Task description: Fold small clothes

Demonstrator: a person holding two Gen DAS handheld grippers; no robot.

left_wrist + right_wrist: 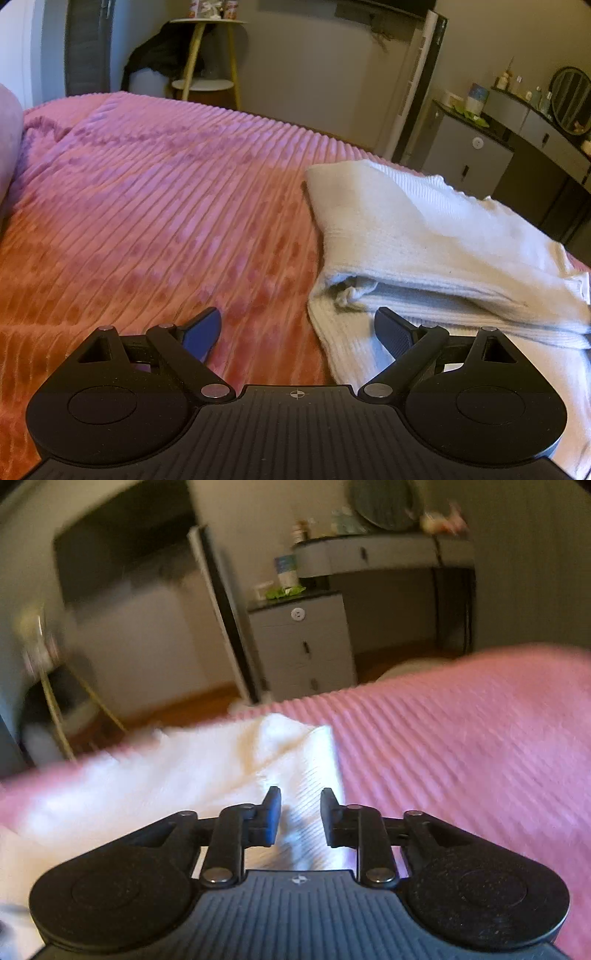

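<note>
My left gripper (297,332) spread wide, empty, over ribbed pink blanket (147,221). Only left view shows folded layers of white ribbed knit garment (424,243) near bed's far right edge. Right view blurred: right gripper (300,821) narrowly parted, gripping nothing, above garment corner.

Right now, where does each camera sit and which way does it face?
Left wrist: on the left gripper, jaws wide apart, angled down over the pink bedspread with the folded white garment to its right.
Right wrist: on the right gripper, jaws slightly apart over the garment's edge, facing the grey drawer unit.
Shared: garment, bedspread, drawer unit.
</note>
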